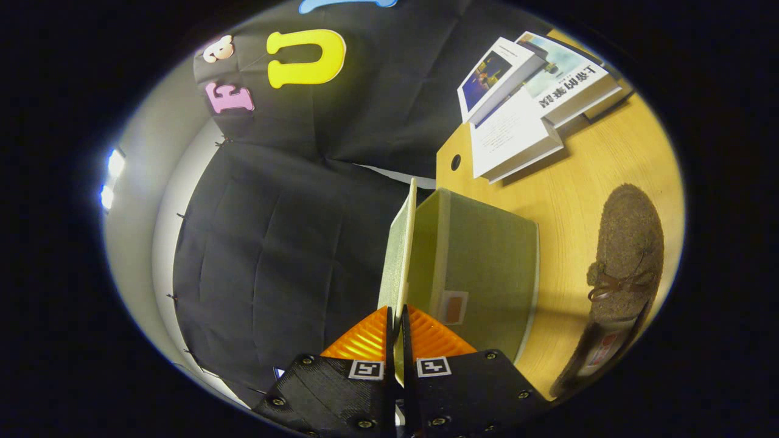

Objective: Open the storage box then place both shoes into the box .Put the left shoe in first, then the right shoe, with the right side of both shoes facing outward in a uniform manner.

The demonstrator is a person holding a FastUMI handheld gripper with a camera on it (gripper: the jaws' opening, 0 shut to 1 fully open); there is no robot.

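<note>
Wall: the black cloth point(292, 243) hangs far past my fingers and off to the left of them.
Table: the wooden top point(584, 182) lies to the right of my fingers, and it looks tipped because I hold my gripper turned on its side.
Box: the green cloth box point(487, 267) sits on the table just ahead of my fingers and a bit to the right. I see its side and a small tag near its bottom edge.
Lid: the box's flat lid point(398, 249) stands up on its edge, swung away from the box. It runs from my fingertips straight ahead.
Books: a few books point(523, 103) lie in a loose pile on the table, well past the box.
Shoe: one brown fuzzy shoe point(627, 255) with a little bow lies on the table to the right of the box, not touching it. I cannot tell if it is the left or the right one.
Gripper: my gripper point(395, 316) has its two fingers squeezed nearly together, pinching the near edge of the lid between them.
</note>
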